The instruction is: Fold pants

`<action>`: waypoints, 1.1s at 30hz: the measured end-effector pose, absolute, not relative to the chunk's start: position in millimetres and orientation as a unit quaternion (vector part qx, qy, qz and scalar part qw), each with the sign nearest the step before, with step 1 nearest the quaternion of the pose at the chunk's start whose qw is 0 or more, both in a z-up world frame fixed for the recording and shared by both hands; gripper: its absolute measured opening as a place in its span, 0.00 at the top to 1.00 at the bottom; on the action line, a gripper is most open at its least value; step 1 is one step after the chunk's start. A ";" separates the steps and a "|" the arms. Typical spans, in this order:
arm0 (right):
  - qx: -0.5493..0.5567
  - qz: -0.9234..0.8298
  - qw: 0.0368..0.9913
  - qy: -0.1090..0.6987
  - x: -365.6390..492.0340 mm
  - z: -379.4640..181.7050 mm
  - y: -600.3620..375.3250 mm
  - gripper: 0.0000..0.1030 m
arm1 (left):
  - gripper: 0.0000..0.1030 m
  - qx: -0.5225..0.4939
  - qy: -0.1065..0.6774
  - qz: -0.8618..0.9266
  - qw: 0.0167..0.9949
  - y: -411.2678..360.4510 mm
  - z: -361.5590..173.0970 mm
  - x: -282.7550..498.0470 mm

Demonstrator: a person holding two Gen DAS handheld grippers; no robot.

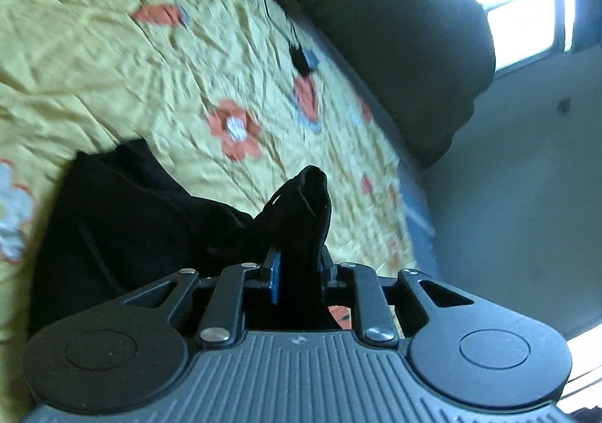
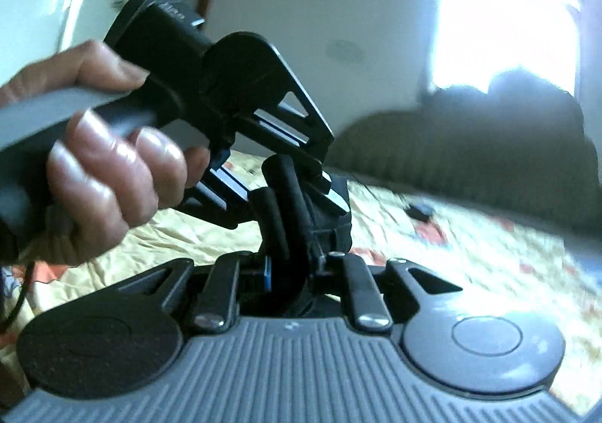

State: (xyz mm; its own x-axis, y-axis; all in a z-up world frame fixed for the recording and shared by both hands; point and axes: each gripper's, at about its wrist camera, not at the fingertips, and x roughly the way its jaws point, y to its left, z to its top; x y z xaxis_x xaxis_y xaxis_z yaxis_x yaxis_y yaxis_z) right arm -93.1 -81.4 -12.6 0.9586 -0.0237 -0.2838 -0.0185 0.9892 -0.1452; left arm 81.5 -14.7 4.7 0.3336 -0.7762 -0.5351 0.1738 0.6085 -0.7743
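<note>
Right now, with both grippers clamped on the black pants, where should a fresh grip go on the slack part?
On the loose outer edge of the black pants draped over the yellow floral sheet, approached from the sheet side. That edge lies free, while the left gripper holds the bunched end.

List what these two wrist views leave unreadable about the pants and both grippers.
- Left wrist view: the black pants run under the left gripper body, so their full spread and any fold lines are hidden.
- Left wrist view: the gripper pads are buried in bunched cloth.
- Right wrist view: the right gripper clamps dark cloth; the cloth between it and the other gripper is blocked.
- Right wrist view: motion blur smears the bedspread and background.
</note>
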 end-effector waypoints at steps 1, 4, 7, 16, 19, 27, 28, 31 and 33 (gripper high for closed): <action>-0.056 -0.005 0.987 0.150 -93.5 -16.2 -92.3 0.86 | 0.82 -0.303 0.489 -0.314 0.755 -25.6 1.3 80.3; -0.009 -0.014 0.986 0.167 -97.1 -24.7 -122.2 0.85 | 0.82 -0.278 0.502 -0.313 0.757 -56.6 -9.3 75.6; 0.016 -0.024 0.984 0.177 -103.0 -33.0 -145.4 0.85 | 0.82 -0.259 0.511 -0.312 0.758 -80.9 -18.2 73.1; 0.141 -0.026 0.969 0.200 -124.2 -49.7 -219.3 0.85 | 0.82 -0.182 0.512 -0.307 0.781 -134.7 -26.1 59.4; 0.166 -0.024 0.965 0.202 -129.4 -57.4 -230.9 0.85 | 0.82 -0.146 0.508 -0.308 0.791 -149.4 -25.6 53.6; 0.264 -0.015 0.941 0.210 -138.6 -74.0 -262.3 0.85 | 0.77 -0.057 0.492 -0.312 0.811 -180.1 -24.0 39.1; 0.271 -0.014 0.939 0.212 -139.8 -76.0 -264.3 0.85 | 0.77 -0.052 0.490 -0.316 0.811 -182.1 -22.9 37.4; 0.292 -0.012 0.932 0.214 -142.5 -81.4 -268.9 0.85 | 0.77 -0.032 0.477 -0.327 0.815 -187.2 -18.2 32.4; 0.307 -0.013 0.928 0.212 -144.4 -84.4 -273.0 0.85 | 0.77 -0.019 0.466 -0.331 0.820 -187.8 -13.9 28.4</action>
State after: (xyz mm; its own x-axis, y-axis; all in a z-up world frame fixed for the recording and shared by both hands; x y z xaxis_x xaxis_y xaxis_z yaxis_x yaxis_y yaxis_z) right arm -144.4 -273.0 -84.4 0.9098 0.1065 -0.4012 0.1535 0.8117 0.5635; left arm 28.4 -187.8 -13.9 0.3468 -0.5613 -0.7514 0.5265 0.7795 -0.3394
